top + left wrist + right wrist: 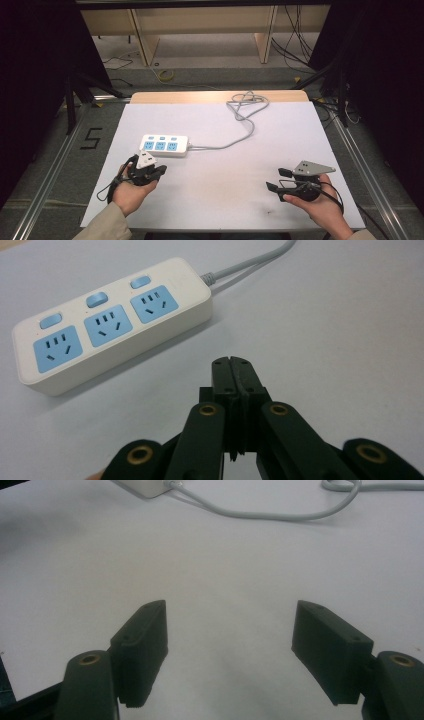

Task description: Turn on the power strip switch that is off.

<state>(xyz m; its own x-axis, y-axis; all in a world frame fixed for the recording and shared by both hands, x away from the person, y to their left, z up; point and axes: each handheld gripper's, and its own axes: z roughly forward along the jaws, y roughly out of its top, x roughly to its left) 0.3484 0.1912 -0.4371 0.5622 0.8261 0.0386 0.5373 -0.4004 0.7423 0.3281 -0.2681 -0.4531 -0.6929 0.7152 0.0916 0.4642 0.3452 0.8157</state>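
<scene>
Left forearm in from the bottom left of the high view, palm cupped under the left hand-held gripper (159, 171), held low over the desk (225, 150) and aimed toward the right. Right forearm in from the bottom right, hand under the right hand-held gripper (278, 179), aimed left across the desk.

White power strip (164, 145) flat on the desk, just beyond the left hand-held gripper, apart from it. Long axis running left to right in the high view; three blue sockets and three blue switches facing up; grey cord (239, 131) leaving the right end and curling toward the far edge of the desk.

Left hand-held gripper (234, 371) clenched, pads pressed together with nothing between, hovering near the power strip (112, 325). Right hand-held gripper (229, 650) released, jaws spread wide over bare desk, holding nothing, well apart from the strip.
</scene>
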